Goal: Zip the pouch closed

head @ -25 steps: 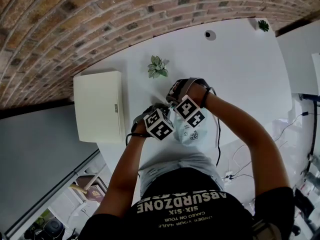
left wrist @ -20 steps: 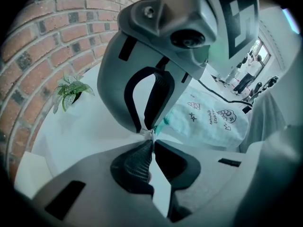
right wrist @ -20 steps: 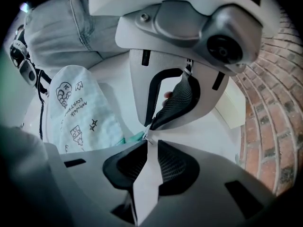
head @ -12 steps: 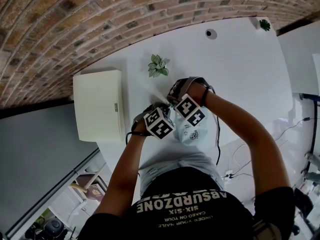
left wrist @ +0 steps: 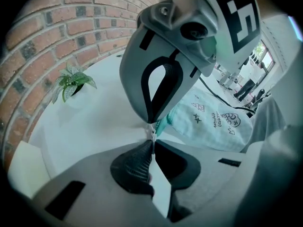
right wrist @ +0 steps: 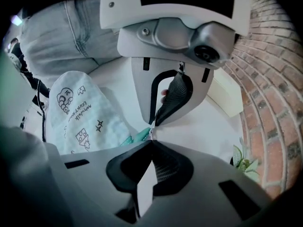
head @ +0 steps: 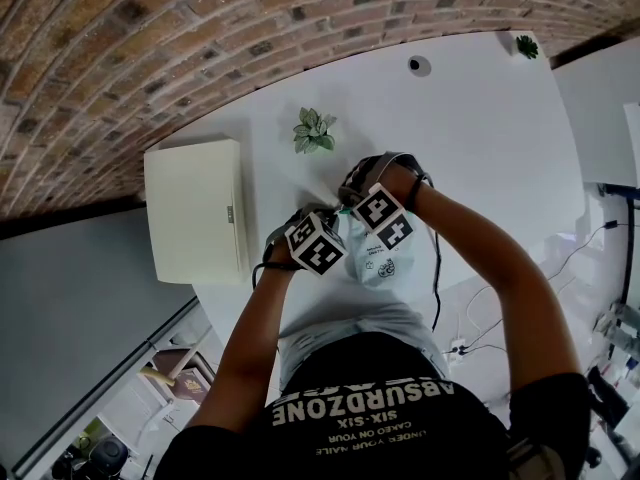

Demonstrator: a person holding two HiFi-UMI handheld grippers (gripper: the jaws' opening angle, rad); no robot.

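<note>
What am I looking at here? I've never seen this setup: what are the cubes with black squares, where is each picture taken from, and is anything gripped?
There is no robot. A person holds a two-jaw gripper in each hand, and the marker cubes are part of those grippers. The head view comes from a camera on the person's head, looking down at a white table beside a brick wall. On the table are a cream box, a small potted plant and a pale printed pouch. The two gripper views ride on the grippers and look along their jaws. The left gripper is shut on the pouch's corner, at the end of its teal zip. The right gripper, tip to tip with it, has just been closing and now pinches a small tab there, probably the zip pull.
</note>
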